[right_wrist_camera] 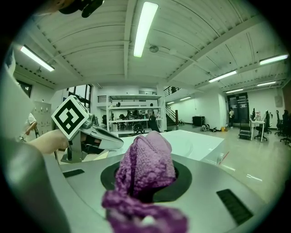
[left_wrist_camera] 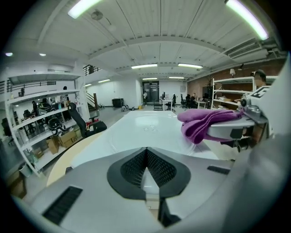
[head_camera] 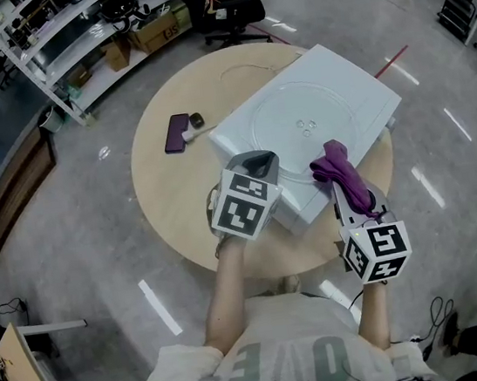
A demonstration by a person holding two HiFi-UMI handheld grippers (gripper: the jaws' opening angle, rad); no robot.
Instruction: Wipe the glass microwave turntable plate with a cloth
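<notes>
While the right gripper [head_camera: 345,198] pinches a purple cloth [head_camera: 342,171] between its jaws, with folds bulging above them and spilling below in the right gripper view, the left gripper [head_camera: 255,163] hovers with its jaws pressed together on nothing. Glass turntable plate [head_camera: 303,117] lies flat on top of a white box-shaped appliance [head_camera: 368,98], which rests on a round wooden table [head_camera: 169,199]. Cloth is held at the plate's near rim — contact cannot be told. Left gripper's tip sits over the appliance's near-left part. Dark phone [head_camera: 178,133] lies on the table, left of the appliance.
</notes>
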